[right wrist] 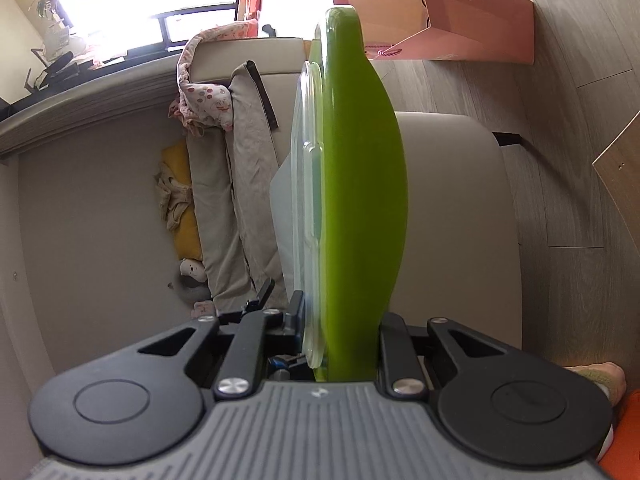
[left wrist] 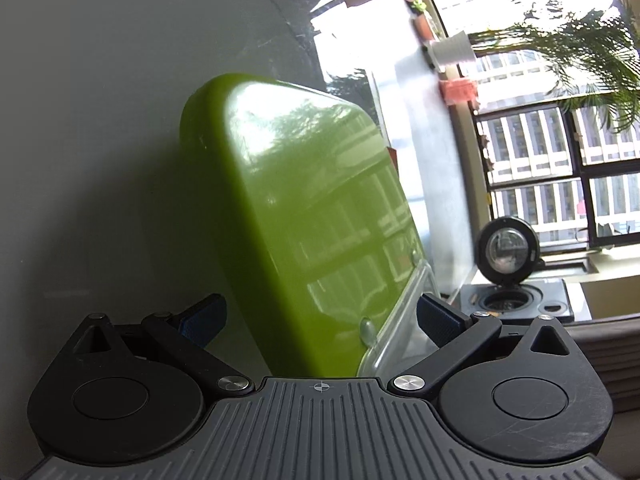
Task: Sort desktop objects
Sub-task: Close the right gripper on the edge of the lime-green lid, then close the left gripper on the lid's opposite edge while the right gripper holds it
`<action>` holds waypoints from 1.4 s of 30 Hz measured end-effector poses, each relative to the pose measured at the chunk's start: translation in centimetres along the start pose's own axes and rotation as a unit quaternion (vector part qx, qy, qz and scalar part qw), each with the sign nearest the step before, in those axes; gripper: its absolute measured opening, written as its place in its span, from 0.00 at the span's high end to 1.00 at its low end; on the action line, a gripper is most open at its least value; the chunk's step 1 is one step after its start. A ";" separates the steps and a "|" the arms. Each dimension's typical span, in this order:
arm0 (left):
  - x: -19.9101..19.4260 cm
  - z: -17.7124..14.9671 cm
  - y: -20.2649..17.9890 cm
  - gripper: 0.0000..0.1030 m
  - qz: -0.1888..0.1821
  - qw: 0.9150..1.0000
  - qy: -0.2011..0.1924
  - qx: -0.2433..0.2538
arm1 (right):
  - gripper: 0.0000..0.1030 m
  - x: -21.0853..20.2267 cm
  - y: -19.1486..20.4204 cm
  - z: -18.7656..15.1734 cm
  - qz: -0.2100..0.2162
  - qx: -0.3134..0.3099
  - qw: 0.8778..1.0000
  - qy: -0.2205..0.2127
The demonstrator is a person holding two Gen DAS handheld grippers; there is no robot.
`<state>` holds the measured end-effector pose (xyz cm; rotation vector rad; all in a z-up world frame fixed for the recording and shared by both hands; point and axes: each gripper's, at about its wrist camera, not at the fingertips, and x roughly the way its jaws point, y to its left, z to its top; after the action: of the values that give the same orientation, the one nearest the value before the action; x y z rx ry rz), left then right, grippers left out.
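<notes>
**Box clamped edge-on in the right gripper**

The box (right wrist: 360, 200) stands edge-on between the fingers of the right gripper (right wrist: 340, 336), its lid (right wrist: 306, 208) on the box's left face. Beyond the box sits a chair (right wrist: 460, 220); a paper bag (right wrist: 460, 20) lies on the floor (right wrist: 568, 140) past the box's far end. Left of the box is a sofa (right wrist: 224, 184). In the left wrist view, the box (left wrist: 304, 208) lies between the spread fingers of the left gripper (left wrist: 320, 320), with a window (left wrist: 560, 160) to the box's right.

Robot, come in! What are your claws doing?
Right claw shut on green lidded box. Left claw open around same box. Nothing in the way.
</notes>
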<state>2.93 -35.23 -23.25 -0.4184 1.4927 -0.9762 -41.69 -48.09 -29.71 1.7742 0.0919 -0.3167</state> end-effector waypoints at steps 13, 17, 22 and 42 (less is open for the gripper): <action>-1.5 -1.7 1.7 0.52 -0.001 0.998 -0.002 -0.061 | 0.80 0.0 -3.2 0.8 0.022 -0.005 1.000 0.010; -2.1 -1.6 2.6 0.55 -0.009 0.997 0.012 -0.082 | 0.72 0.3 -3.9 0.9 0.002 -0.022 1.000 -0.001; -1.7 -2.0 3.5 0.60 -0.038 0.990 0.045 -0.130 | 0.57 0.9 -3.6 0.7 -0.006 -0.095 0.994 -0.053; -13.6 -3.1 -3.0 0.73 -0.116 0.990 -0.066 -0.038 | 0.71 -1.0 13.1 -2.2 0.056 -0.229 0.971 -0.040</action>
<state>1.78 -25.75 -12.68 -0.7113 1.3844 -1.0526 -39.23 -48.85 -16.68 1.3012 0.0049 -0.2604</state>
